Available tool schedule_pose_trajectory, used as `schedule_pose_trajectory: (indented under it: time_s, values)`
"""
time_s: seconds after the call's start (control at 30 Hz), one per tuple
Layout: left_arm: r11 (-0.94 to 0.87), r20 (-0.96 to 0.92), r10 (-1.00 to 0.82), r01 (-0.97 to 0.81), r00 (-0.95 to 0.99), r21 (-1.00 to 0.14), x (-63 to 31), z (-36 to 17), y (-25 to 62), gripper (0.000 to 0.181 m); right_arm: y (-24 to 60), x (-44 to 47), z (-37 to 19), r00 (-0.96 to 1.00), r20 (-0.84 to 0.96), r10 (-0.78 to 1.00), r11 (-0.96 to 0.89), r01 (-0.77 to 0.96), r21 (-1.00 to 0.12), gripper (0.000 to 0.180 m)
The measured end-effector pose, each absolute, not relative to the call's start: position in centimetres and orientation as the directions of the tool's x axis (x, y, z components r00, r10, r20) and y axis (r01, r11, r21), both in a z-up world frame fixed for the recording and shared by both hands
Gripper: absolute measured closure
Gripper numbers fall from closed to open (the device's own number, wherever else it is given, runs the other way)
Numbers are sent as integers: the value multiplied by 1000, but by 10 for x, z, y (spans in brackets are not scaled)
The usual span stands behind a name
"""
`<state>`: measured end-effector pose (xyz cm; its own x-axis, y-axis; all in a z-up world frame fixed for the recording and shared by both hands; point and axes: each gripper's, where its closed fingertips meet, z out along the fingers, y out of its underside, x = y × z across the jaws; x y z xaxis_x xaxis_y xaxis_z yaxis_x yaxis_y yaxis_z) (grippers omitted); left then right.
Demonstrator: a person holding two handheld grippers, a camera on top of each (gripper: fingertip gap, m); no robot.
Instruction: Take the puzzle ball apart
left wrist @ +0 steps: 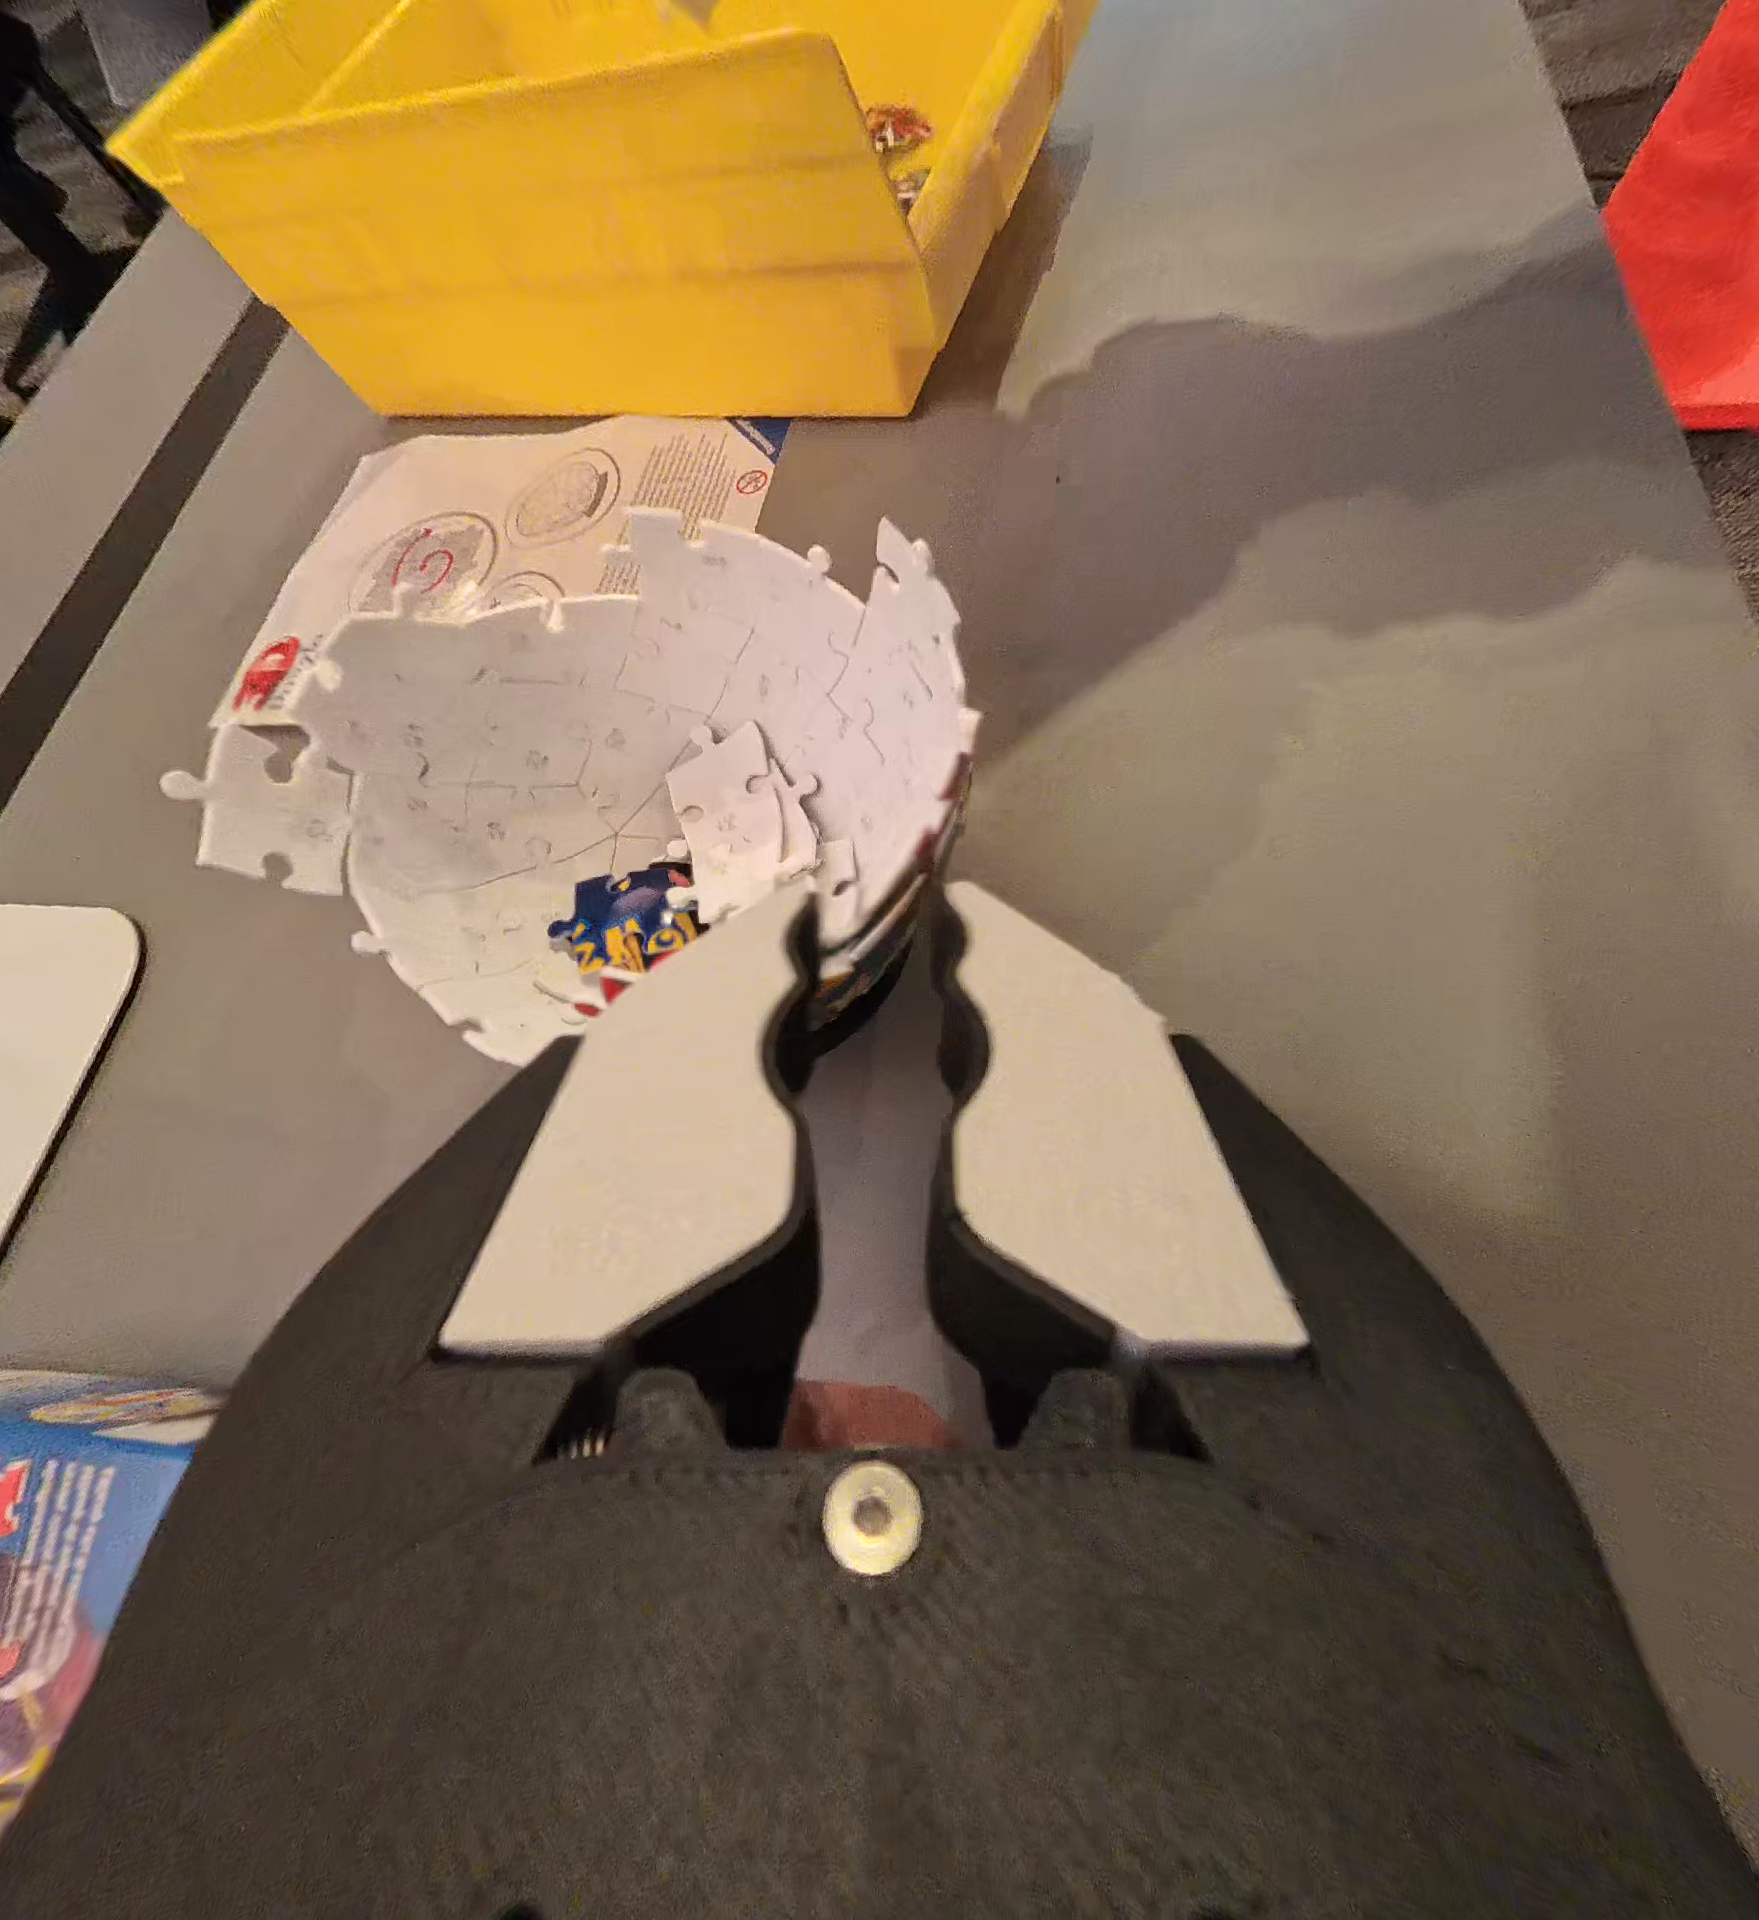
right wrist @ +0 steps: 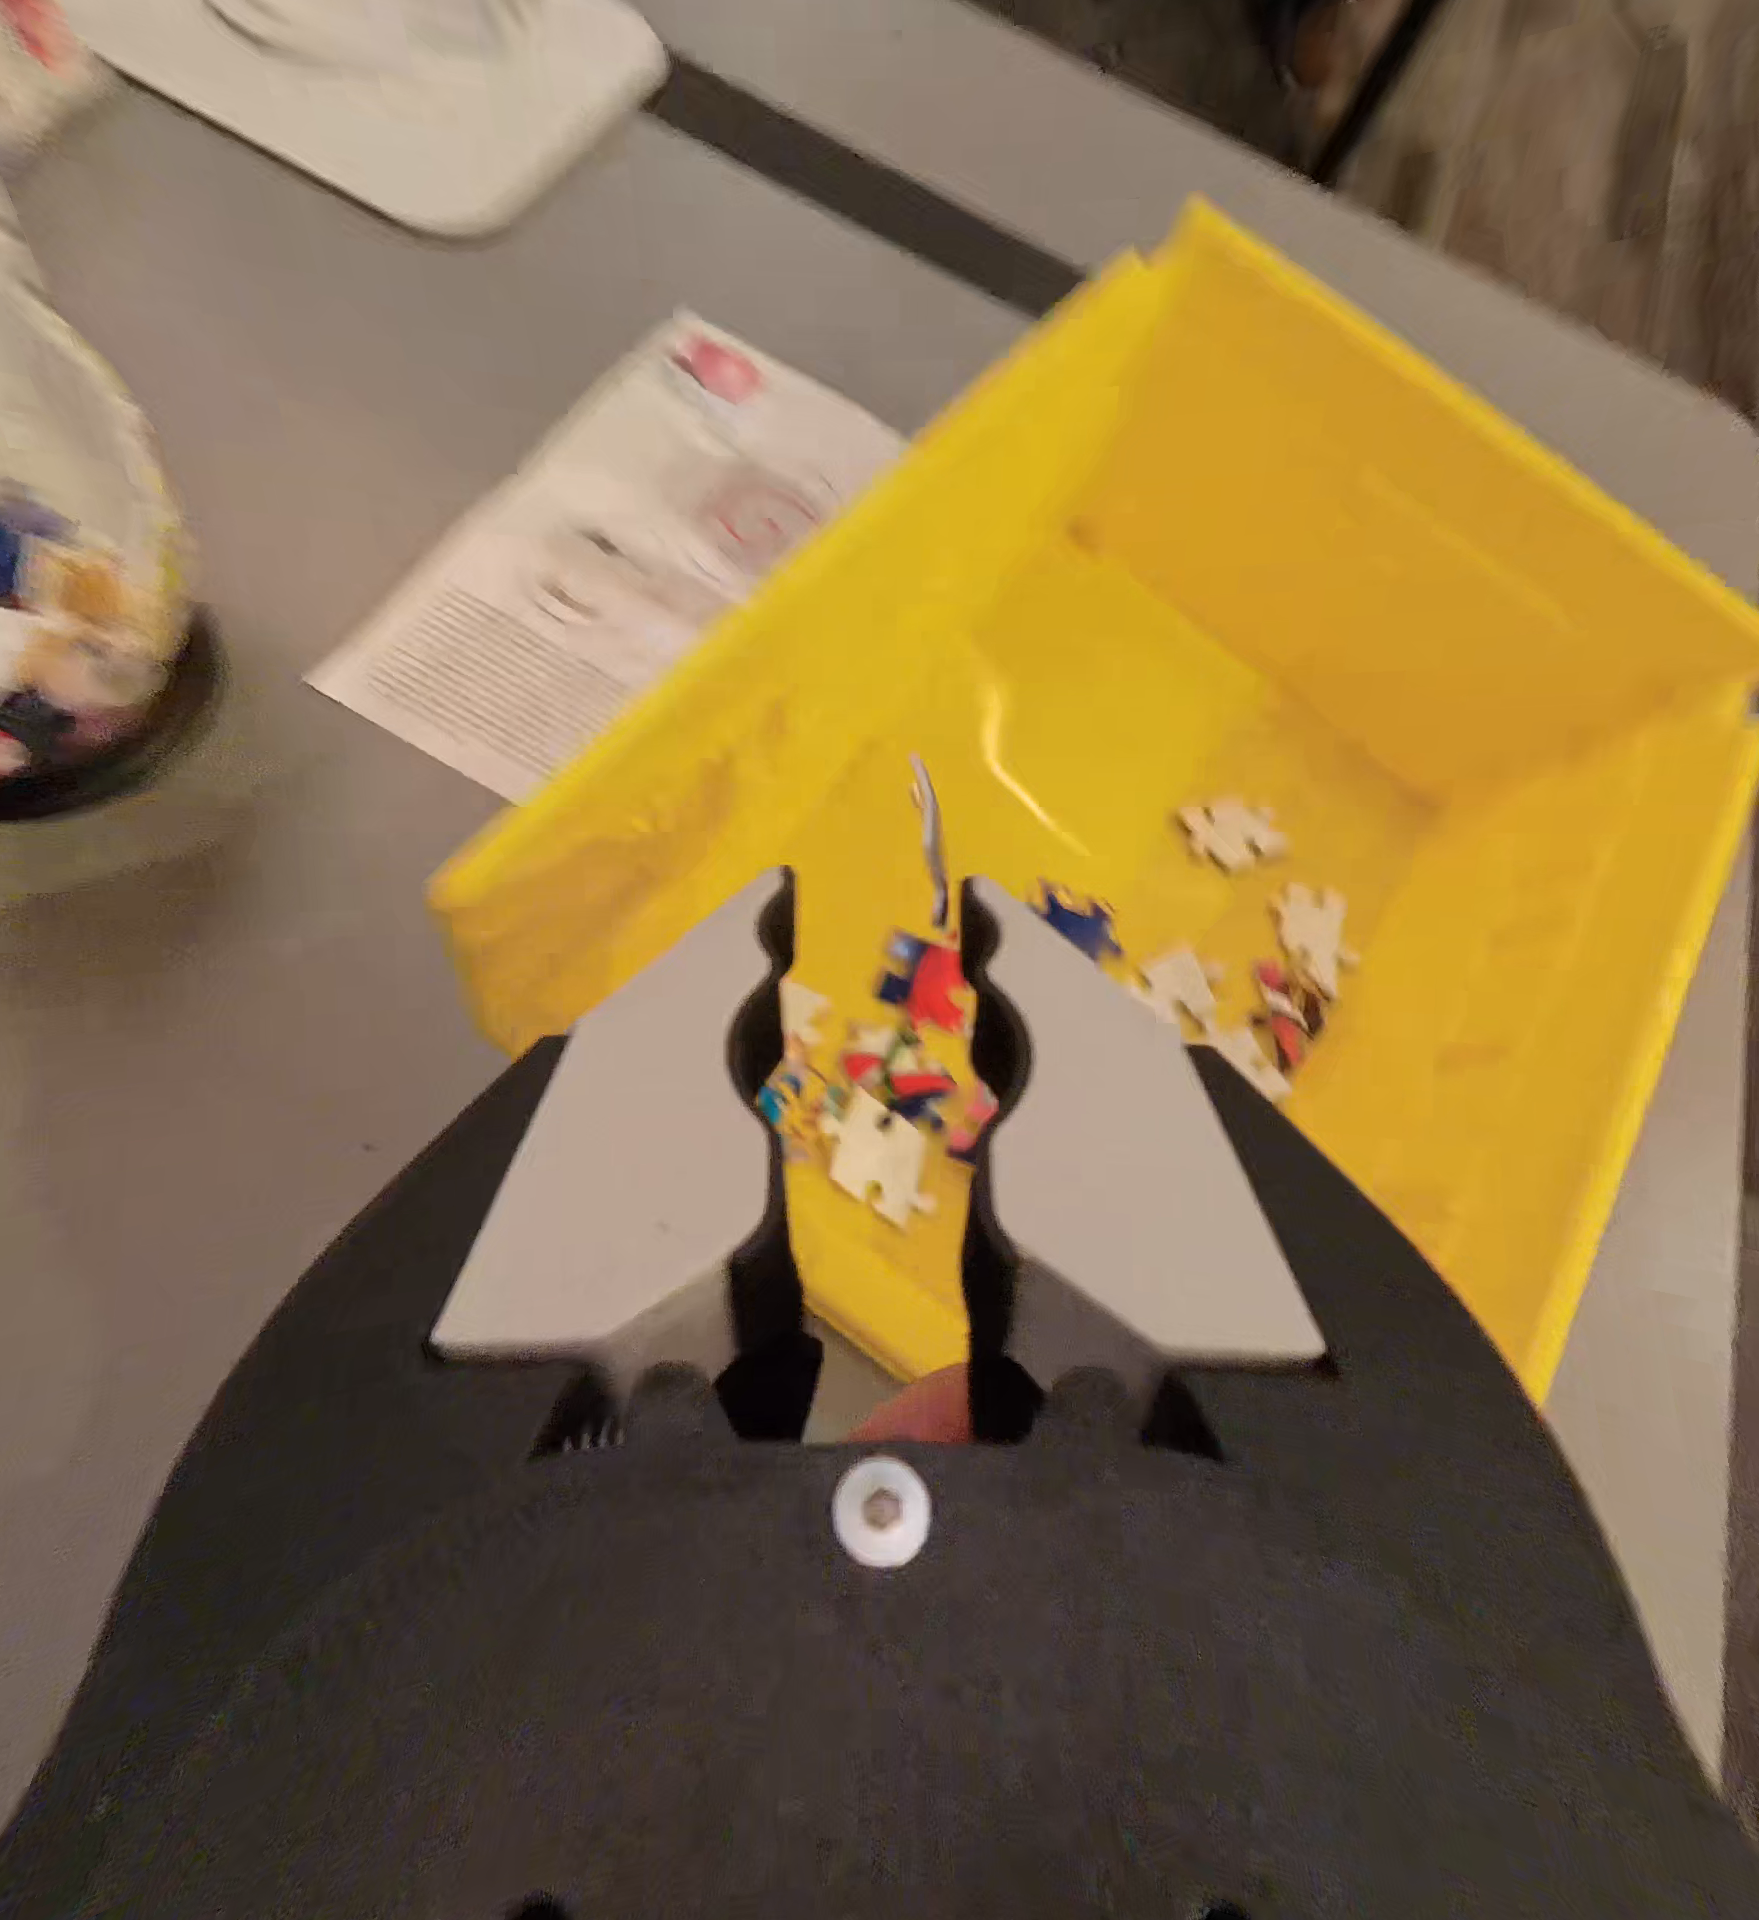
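Note:
The puzzle ball point(left wrist: 563, 748) is an open half shell, white inside, resting on a black stand point(left wrist: 854, 1008). A blue loose piece point(left wrist: 626, 920) and a white one point(left wrist: 740, 800) lie inside it. My left gripper point(left wrist: 875, 909) is shut on the shell's near rim, one finger inside and one outside. The ball also shows blurred at the far left of the right wrist view point(right wrist: 23, 582). My right gripper point(right wrist: 875, 883) is open over the yellow bin point(right wrist: 1270, 582). A thin puzzle piece point(right wrist: 932, 831) hangs edge-on by the right fingertip, unpressed. Several pieces point(right wrist: 1228, 831) lie in the bin.
A printed leaflet point(left wrist: 563, 488) lies between ball and bin point(left wrist: 594, 260). A white board point(left wrist: 2, 1091) and the blue puzzle box point(left wrist: 23, 1558) sit at the left. A red object point(left wrist: 1727, 208) stands off the table's right edge. The left gripper's tips are roughly 30 cm from the right gripper's.

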<state>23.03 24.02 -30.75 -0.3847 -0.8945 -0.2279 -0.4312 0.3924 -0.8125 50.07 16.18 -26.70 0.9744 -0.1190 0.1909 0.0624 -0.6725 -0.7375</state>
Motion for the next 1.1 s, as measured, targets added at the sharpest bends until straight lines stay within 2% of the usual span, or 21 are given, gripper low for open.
schedule_pose_trajectory:
  time_s: [0.03, 0.07, 0.13, 0.2, 0.27, 0.37, 0.5, 0.57, 0.67, 0.77, 1.0, 1.1]
  values:
    - [376, -206, -897, -433, -391, -819, 231, -308, 238, 159, 157, 507, -273, 971, 201, -133, -693, 54, -719, 142]
    - [352, -176, -904, -441, -391, -826, 231, -308, 237, 164, 153, 510, -274, 969, 209, -136, -698, 56, -714, 141]
    - [305, -131, -916, -446, -379, -841, 231, -307, 237, 173, 151, 510, -265, 963, 223, -151, -671, 66, -739, 144]
    - [236, -62, -928, -451, -367, -861, 231, -305, 236, 174, 152, 497, -253, 966, 232, -118, -638, 105, -763, 152]
    - [178, -5, -934, -453, -358, -874, 231, -303, 236, 175, 161, 458, -236, 976, 217, 15, -564, 187, -804, 157]
    - [88, 90, -929, -452, -358, -888, 233, -297, 234, 176, 180, 356, -224, 935, 133, 328, -438, 275, -856, 159]
    - [34, 167, -914, -481, -369, -876, 236, -296, 229, 177, 208, 276, -257, 833, 203, 514, -405, 445, -799, 157]
    - [5, 211, -903, -500, -374, -866, 235, -296, 227, 178, 223, 260, -269, 809, 238, 538, -386, 487, -783, 158]
    - [-50, 280, -881, -512, -382, -858, 234, -293, 225, 178, 236, 247, -281, 792, 173, 585, -388, 461, -798, 159]
    - [-11, 244, -894, -524, -377, -852, 231, -297, 231, 178, 240, 244, -284, 765, 147, 627, -385, 469, -795, 163]
    - [-52, 224, -931, -502, -290, -863, 234, -298, 245, 167, 235, 238, -280, 694, 353, 628, -291, 629, -721, 178]
    - [30, 126, -950, -486, -286, -874, 234, -299, 247, 163, 234, 234, -273, 686, 424, 591, -238, 650, -721, 180]
